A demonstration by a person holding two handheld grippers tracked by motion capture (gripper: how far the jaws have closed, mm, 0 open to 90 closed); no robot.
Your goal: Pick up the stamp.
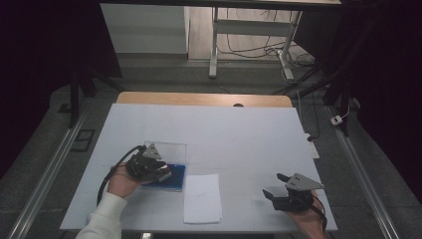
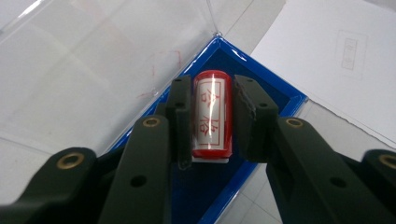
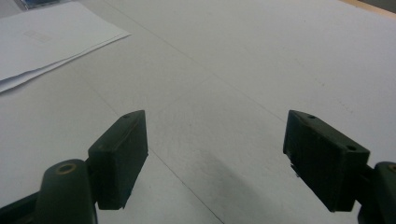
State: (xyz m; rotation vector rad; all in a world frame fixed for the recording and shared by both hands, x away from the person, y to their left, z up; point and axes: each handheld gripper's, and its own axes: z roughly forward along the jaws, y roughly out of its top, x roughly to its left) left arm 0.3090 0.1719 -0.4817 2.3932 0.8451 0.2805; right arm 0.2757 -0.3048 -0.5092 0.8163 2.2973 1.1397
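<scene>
Left gripper [image 2: 211, 119] clamped on a red cylinder stamp [image 2: 212, 114], jaws pinching its sides over the blue tray [image 2: 285, 100], apparently just lifted off. Right gripper [image 3: 215, 161] spread wide above bare white tabletop [image 3: 261, 56], near a paper sheet [image 1: 202, 197].

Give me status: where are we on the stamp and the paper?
Done: the blue case lies open, its clear lid folded back. In hand: the left gripper sits over the case with its fingers on either side of the red stamp; whether it is gripped yet is unclear. Left: the paper shows no red mark. The right gripper hangs open over the bare table.
</scene>
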